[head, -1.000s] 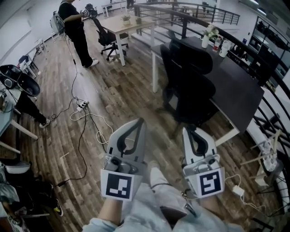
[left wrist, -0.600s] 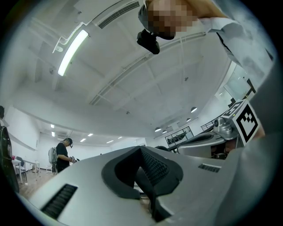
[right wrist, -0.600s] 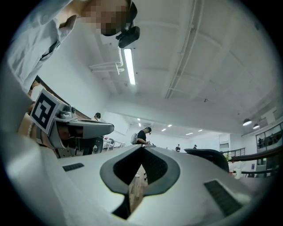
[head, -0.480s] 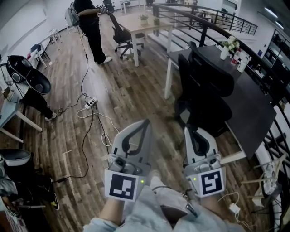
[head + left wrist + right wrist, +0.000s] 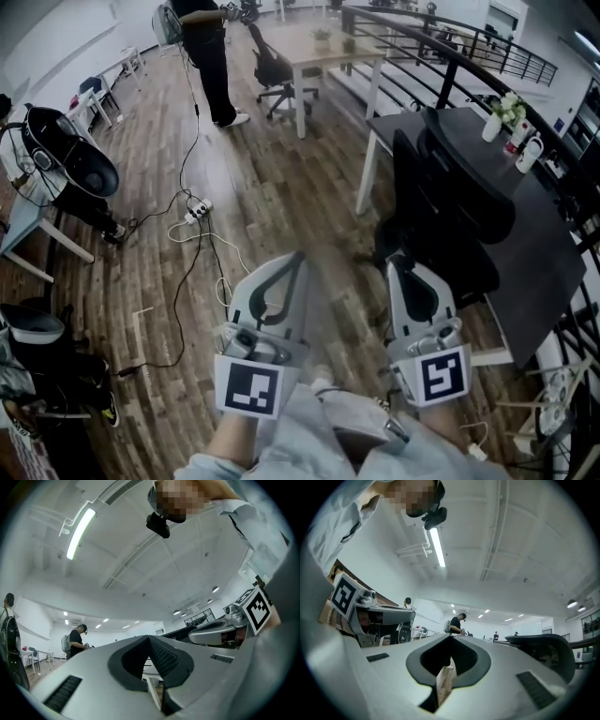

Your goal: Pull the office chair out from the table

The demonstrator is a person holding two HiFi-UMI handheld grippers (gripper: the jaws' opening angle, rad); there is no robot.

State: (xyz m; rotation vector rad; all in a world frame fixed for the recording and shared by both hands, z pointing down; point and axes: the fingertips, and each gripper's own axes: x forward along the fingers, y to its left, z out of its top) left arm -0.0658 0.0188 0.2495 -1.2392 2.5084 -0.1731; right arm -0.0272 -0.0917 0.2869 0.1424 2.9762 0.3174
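The black high-backed office chair (image 5: 450,211) stands close against the near edge of the dark rectangular worktop with white legs (image 5: 539,272), on the brown wooden plank floor (image 5: 281,169). The grey left tool (image 5: 298,256) and the grey right tool (image 5: 397,262) are held side by side in front of the person, each with its jaws pressed fully together and nothing between them, and the chair is ahead and to the right of the right tool, not touched by it. Farther back, a person in black clothes (image 5: 211,56) stands beside a light wooden table (image 5: 328,47).
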